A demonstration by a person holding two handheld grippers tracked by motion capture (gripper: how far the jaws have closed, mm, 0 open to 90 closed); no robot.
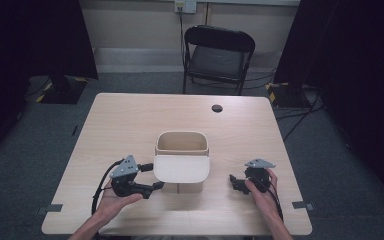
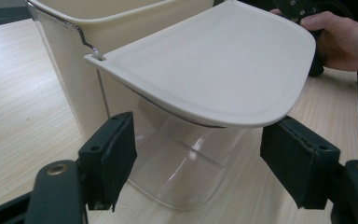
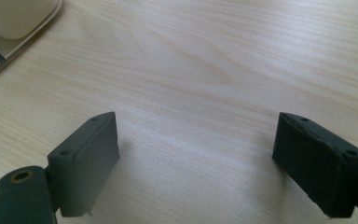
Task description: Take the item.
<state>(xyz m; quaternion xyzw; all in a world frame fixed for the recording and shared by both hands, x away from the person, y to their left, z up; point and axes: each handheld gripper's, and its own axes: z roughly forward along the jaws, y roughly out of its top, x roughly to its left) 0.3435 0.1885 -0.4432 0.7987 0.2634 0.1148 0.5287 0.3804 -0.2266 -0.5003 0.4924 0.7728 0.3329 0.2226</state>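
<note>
A cream plastic bin (image 1: 182,142) stands open-topped in the middle of the wooden table (image 1: 130,120). Its cream lid (image 1: 182,169) (image 2: 219,65) hangs out flat from the near rim toward me, over a clear front panel (image 2: 177,163). My left gripper (image 1: 152,177) is open just left of the lid's near edge; in the left gripper view its jaws stand wide on either side of the clear panel, under the lid. My right gripper (image 1: 235,182) is open to the right of the bin, over bare wood (image 3: 196,93), nothing between its pads.
A black folding chair (image 1: 217,57) stands beyond the table's far edge. A dark round cable hole (image 1: 217,108) sits in the tabletop at the back. Black curtains and stands flank the room. The other hand (image 2: 340,39) shows behind the lid.
</note>
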